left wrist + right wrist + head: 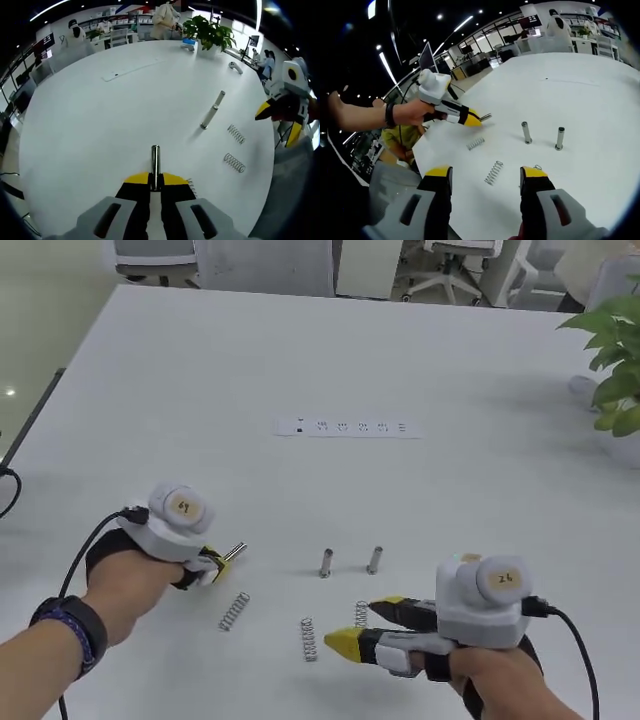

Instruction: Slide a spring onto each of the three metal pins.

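My left gripper (214, 563) (155, 179) is shut on a metal pin (234, 552) (155, 162), which sticks out forward from its yellow tips just above the white table. Two more pins (326, 562) (374, 560) stand upright mid-table, a short way apart. Three springs lie flat in front of them: one (234, 611) below the left gripper, one (308, 638) in the middle, one (361, 614) by the right gripper's upper finger. My right gripper (352, 625) (486, 175) is open, low over the table, with the middle spring (493, 172) lying between its jaws.
A white power strip (347, 427) lies flat further back on the table (200, 390). A potted plant (615, 360) stands at the right edge. Office chairs (150, 255) stand beyond the far edge. Cables trail from both grippers.
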Tool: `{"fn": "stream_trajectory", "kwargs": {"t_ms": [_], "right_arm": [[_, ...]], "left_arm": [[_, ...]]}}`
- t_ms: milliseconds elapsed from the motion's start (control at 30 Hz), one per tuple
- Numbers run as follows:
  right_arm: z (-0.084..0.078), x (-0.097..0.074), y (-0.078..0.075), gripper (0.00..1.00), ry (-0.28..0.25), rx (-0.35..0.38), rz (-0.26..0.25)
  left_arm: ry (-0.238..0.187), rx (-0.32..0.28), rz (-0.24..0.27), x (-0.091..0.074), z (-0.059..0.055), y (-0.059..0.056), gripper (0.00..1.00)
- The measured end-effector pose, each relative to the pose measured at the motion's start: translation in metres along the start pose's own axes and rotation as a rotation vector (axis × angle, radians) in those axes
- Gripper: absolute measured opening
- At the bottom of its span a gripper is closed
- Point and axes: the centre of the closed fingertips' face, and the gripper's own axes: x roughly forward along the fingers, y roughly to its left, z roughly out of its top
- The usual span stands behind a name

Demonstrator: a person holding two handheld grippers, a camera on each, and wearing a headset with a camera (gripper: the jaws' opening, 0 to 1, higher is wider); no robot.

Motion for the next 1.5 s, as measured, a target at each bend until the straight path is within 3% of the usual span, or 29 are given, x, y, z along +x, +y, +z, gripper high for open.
{"fn": "stream_trajectory", "kwargs": {"t_ms": [367,1033,1500], "right_arm": [[0.011,0.018,0.008,0.47,-0.015,0.026,0.037],[0.022,0.049,0.005,0.38,-0.051,0.146,0.074],[0.030,0.065,0.006,0.35,-0.085,0.236,0.095]], "left_arm": [[-0.017,0.006,0.004,-0.009,0.001,-0.003,0.00],[-0.035,0.020,-0.016,-0.021,-0.001,-0.026,0.00],[-0.057,0.051,-0.040,-0.025,0.008,-0.053,0.00]]}}
